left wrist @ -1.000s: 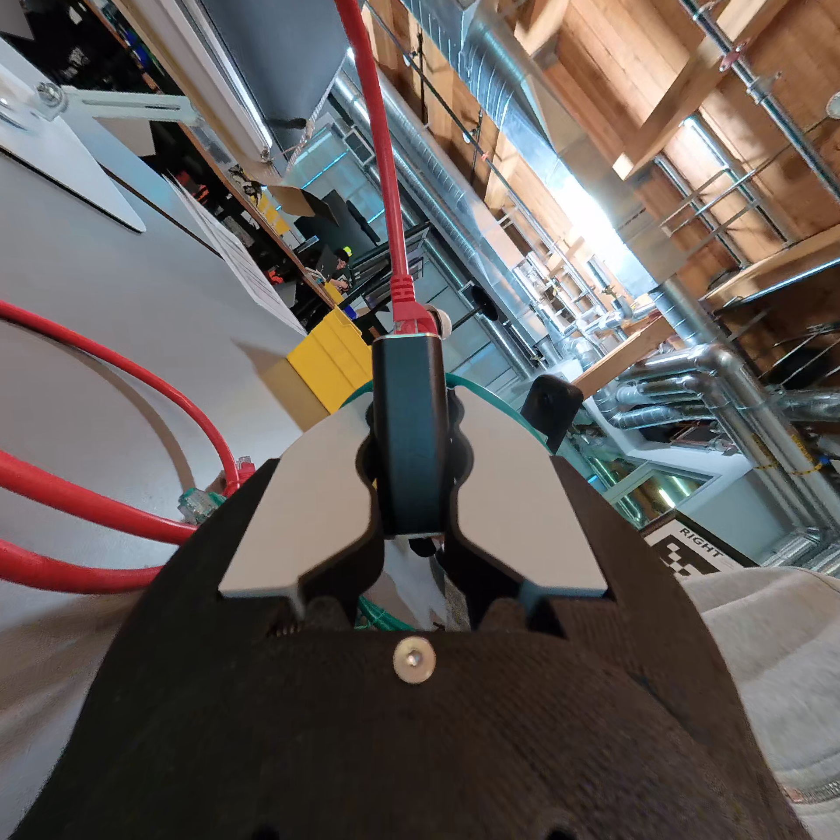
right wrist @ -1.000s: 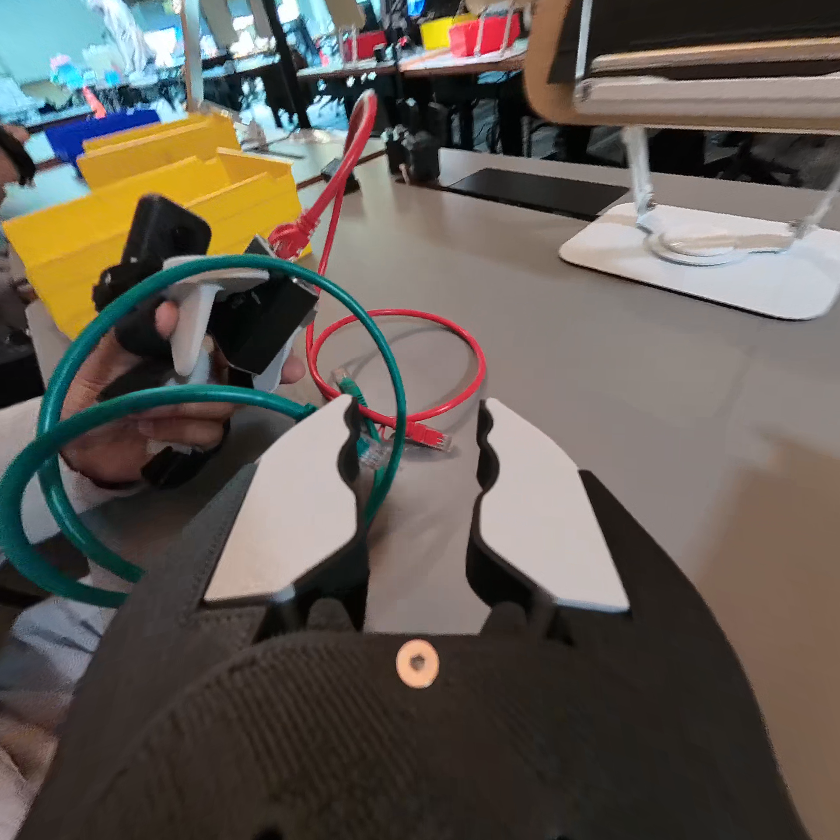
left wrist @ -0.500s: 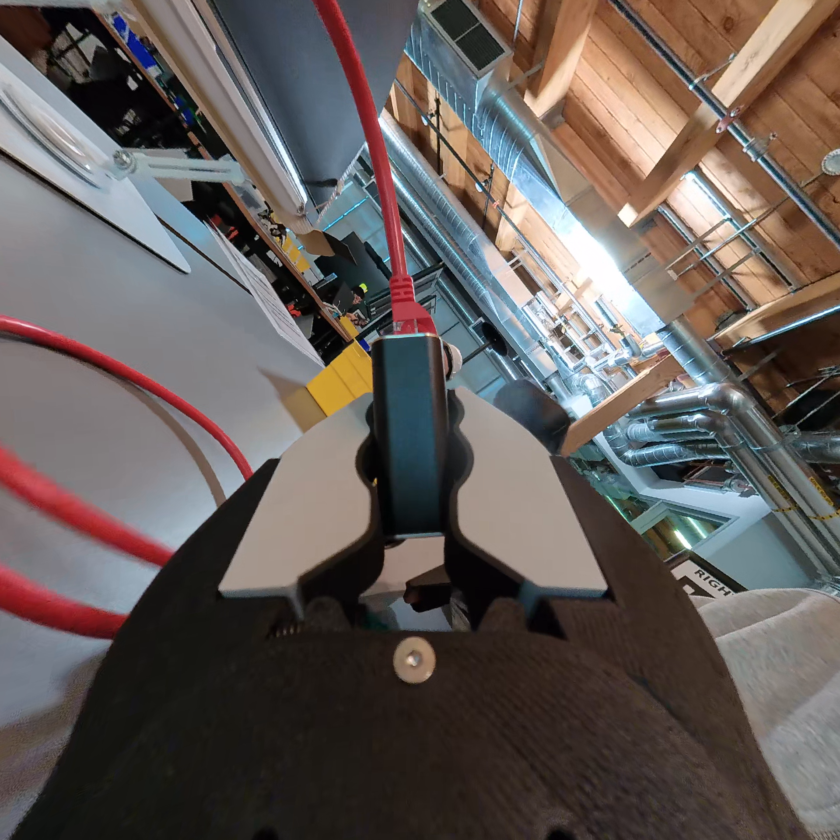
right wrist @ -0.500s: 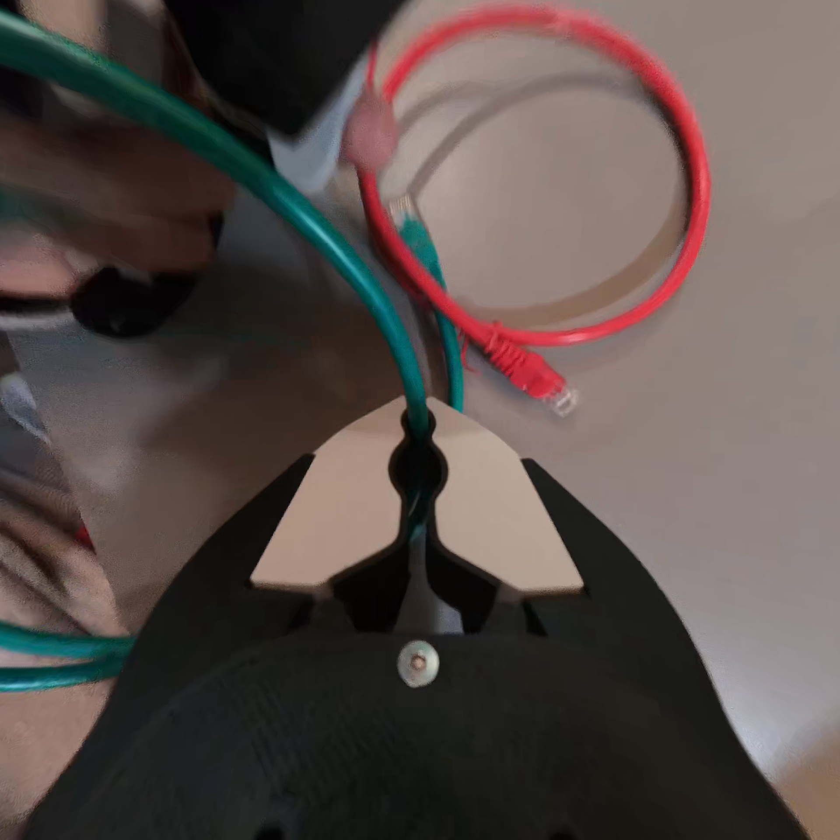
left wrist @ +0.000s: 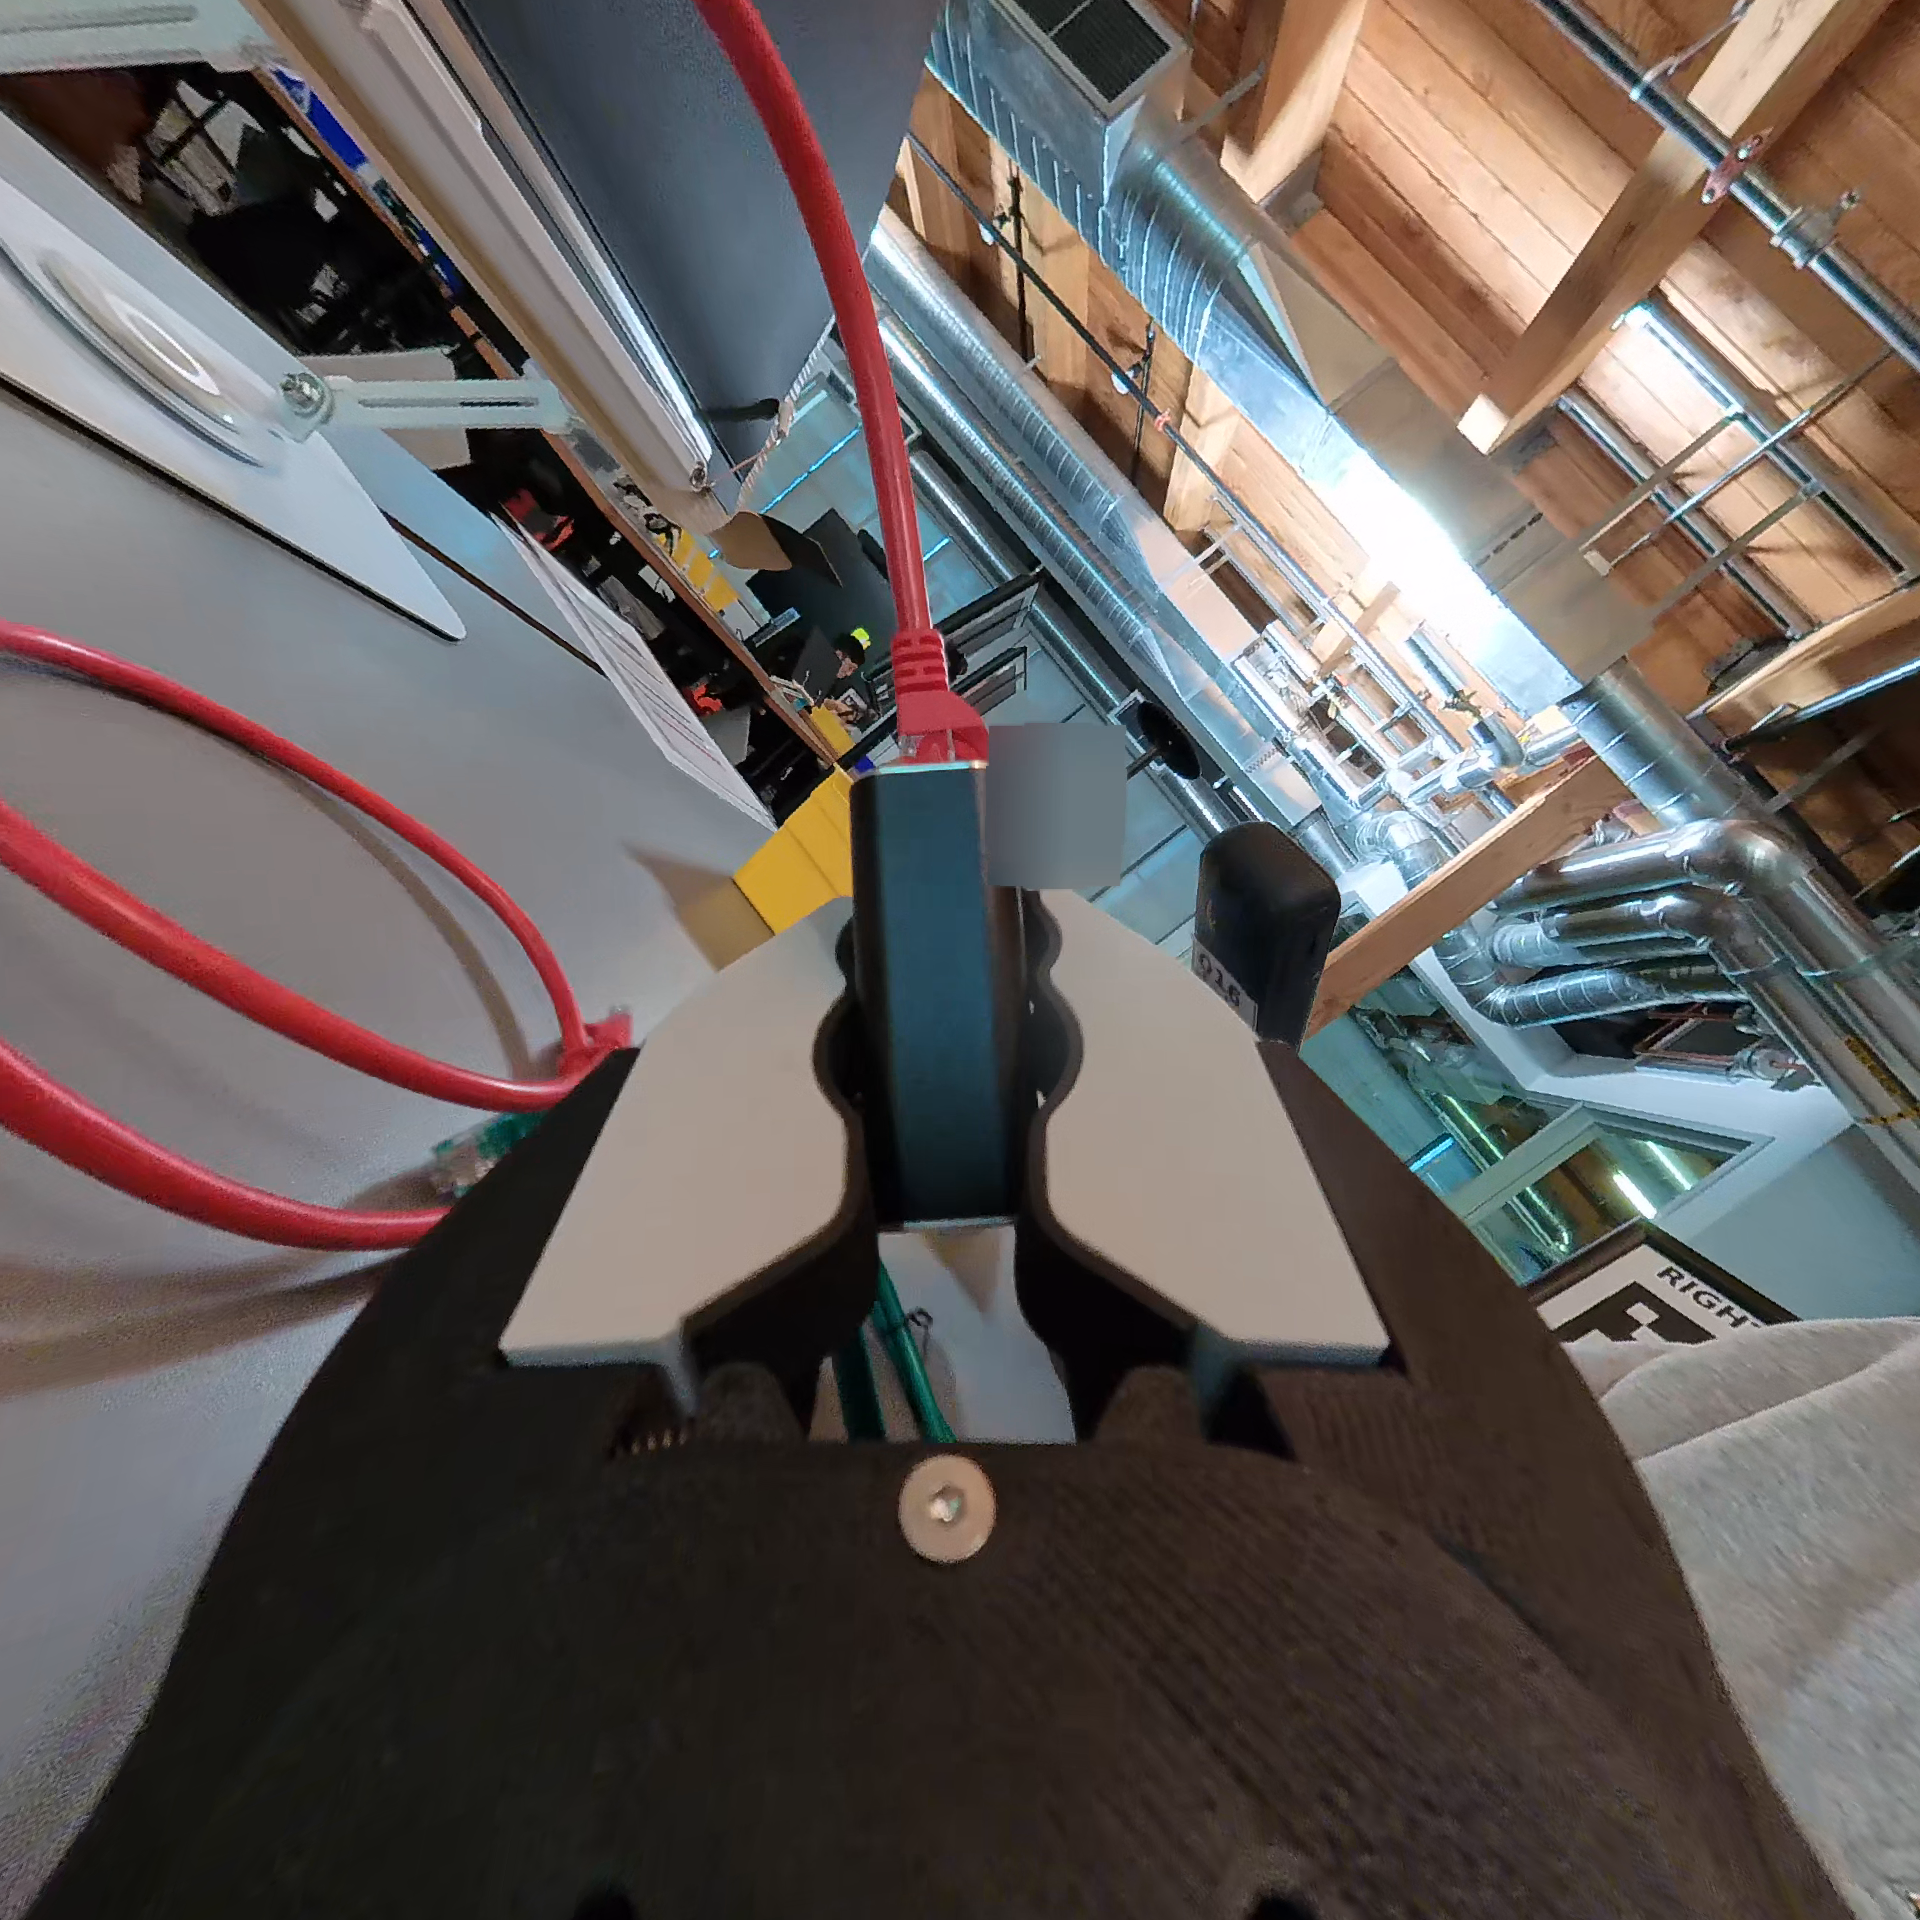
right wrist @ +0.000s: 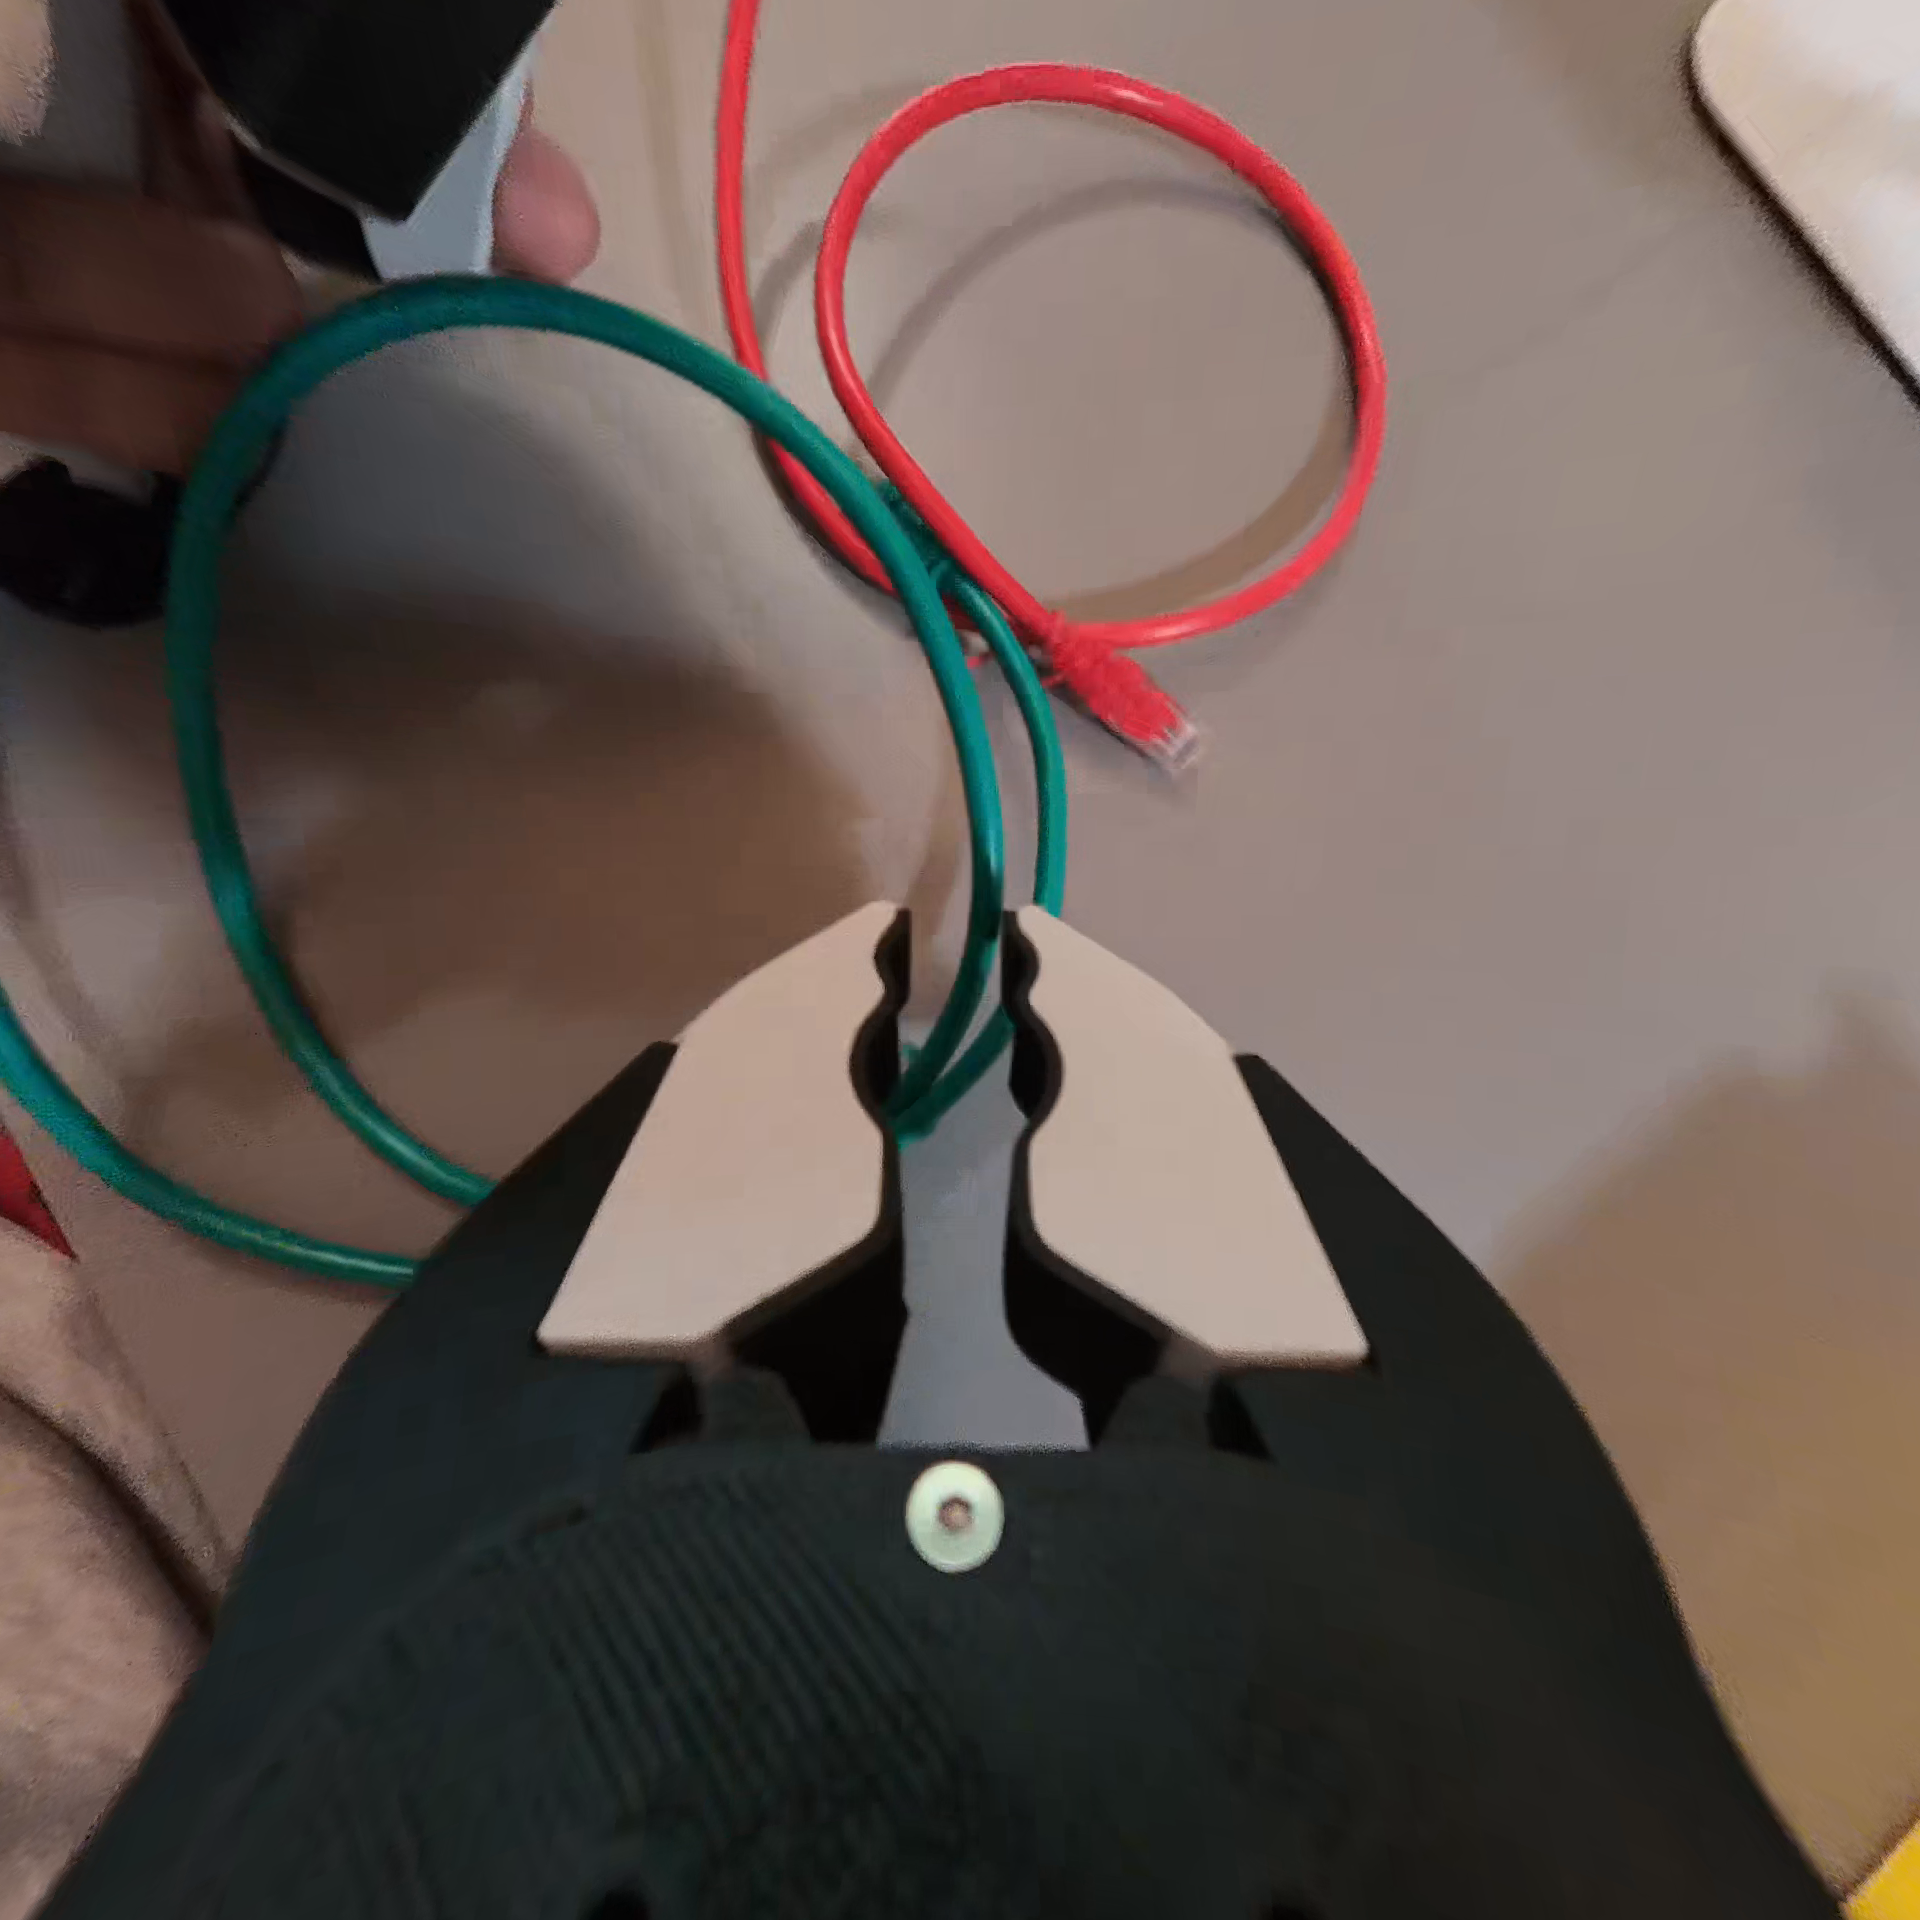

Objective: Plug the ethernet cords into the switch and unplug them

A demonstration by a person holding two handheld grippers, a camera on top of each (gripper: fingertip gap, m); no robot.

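Note:
My left gripper [left wrist: 940,914] is shut on the dark switch [left wrist: 930,997] and holds it up off the table. A red ethernet cord [left wrist: 831,260] is plugged into the switch's top end at its plug [left wrist: 930,717]. The rest of it loops on the grey table [right wrist: 1351,343], and its free plug [right wrist: 1127,707] lies there. My right gripper [right wrist: 956,920] points down at the table, its jaws a little apart. The green cord [right wrist: 208,727] runs loosely between them in a big loop. The green cord's plug [left wrist: 478,1143] shows beside the left fingers.
A white monitor stand base [right wrist: 1818,156] sits at the table's far right, also in the left wrist view [left wrist: 260,457]. A yellow bin [left wrist: 800,862] stands behind the switch. A person's hand [right wrist: 125,312] holds the left gripper at the upper left.
My right gripper swung down over the table and shut on the green cord; its jaws have now parted a little. My left gripper still holds the switch and has tilted slightly.

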